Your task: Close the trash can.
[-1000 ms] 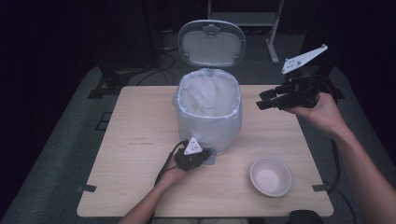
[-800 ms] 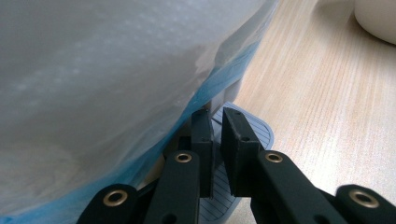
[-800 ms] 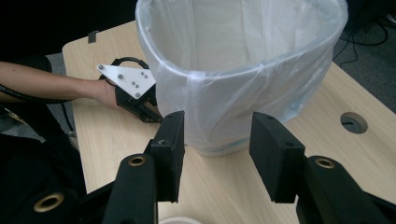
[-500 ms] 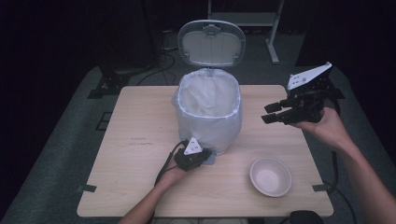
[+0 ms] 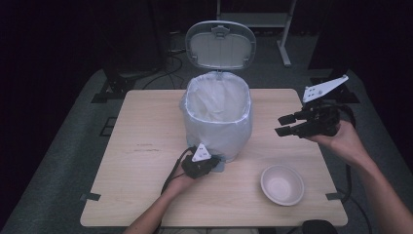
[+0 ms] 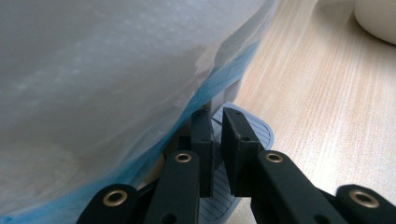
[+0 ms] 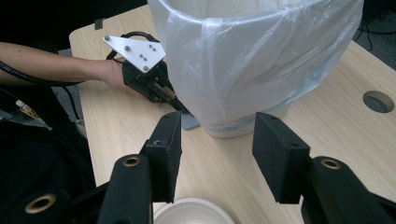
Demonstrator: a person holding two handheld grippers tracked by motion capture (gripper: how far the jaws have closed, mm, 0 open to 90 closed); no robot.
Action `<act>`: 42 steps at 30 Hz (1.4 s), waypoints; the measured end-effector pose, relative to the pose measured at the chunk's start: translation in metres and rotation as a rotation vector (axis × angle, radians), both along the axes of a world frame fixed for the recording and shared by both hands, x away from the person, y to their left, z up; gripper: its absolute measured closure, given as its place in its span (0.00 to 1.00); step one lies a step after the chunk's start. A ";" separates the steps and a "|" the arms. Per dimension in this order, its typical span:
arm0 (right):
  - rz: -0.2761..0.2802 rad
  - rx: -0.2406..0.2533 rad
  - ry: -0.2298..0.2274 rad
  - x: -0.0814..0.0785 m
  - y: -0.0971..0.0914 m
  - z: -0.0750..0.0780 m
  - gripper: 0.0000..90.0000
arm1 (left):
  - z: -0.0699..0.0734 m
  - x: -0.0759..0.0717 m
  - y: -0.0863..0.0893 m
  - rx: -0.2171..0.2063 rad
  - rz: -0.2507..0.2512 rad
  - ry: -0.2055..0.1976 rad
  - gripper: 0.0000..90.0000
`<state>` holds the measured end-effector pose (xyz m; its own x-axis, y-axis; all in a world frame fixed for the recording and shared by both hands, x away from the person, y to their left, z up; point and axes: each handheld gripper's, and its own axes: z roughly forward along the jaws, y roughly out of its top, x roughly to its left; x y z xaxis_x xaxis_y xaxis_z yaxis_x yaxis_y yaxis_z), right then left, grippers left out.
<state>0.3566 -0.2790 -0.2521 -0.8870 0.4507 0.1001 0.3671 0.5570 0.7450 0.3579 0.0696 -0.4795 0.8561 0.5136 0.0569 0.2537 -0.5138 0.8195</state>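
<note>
Pedal (image 6: 247, 135), grey ribbed plastic at the white-lined bin's (image 5: 219, 117) foot, is lying under my left gripper's (image 5: 199, 165) narrowed fingers while I'm holding the right gripper (image 5: 288, 125) half-wide, empty, above the white bowl (image 5: 282, 184).

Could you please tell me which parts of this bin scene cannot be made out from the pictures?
- The bin's bottom: in the high view, the white bag hides it.
- The pedal: in the left gripper view, the left claw, jaws nearly together, hides where it touches.
- The bowl: in the right gripper view, cut off by the lower edge between the empty right claw's jaws, which have just been opening.
</note>
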 end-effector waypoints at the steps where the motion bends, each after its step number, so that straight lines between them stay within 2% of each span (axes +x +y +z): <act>1: -0.002 0.000 0.001 0.000 0.000 -0.001 0.57 | 0.000 0.000 0.000 -0.002 0.000 -0.001 0.93; 11: -0.015 -0.005 0.015 -0.003 -0.008 -0.018 0.57 | 0.000 0.000 0.000 -0.005 0.002 0.002 0.93; 17: -0.034 -0.004 0.009 -0.004 -0.015 -0.028 0.57 | 0.000 0.000 0.000 -0.006 0.002 0.002 0.93; 32: -0.057 -0.026 0.027 -0.007 -0.026 -0.061 0.57 | 0.000 0.000 0.001 0.008 -0.004 -0.002 0.93; 33: -0.059 -0.025 0.027 -0.008 -0.027 -0.063 0.57 | 0.000 0.000 0.000 -0.002 -0.001 0.000 0.93; 42: -0.080 -0.027 0.041 -0.011 -0.037 -0.083 0.57 | 0.000 0.000 0.000 -0.003 -0.001 0.000 0.93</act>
<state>0.3454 -0.3162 -0.3350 -0.8437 0.5227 0.1222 0.4407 0.5444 0.7137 0.3580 0.0695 -0.4796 0.8568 0.5127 0.0552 0.2532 -0.5115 0.8211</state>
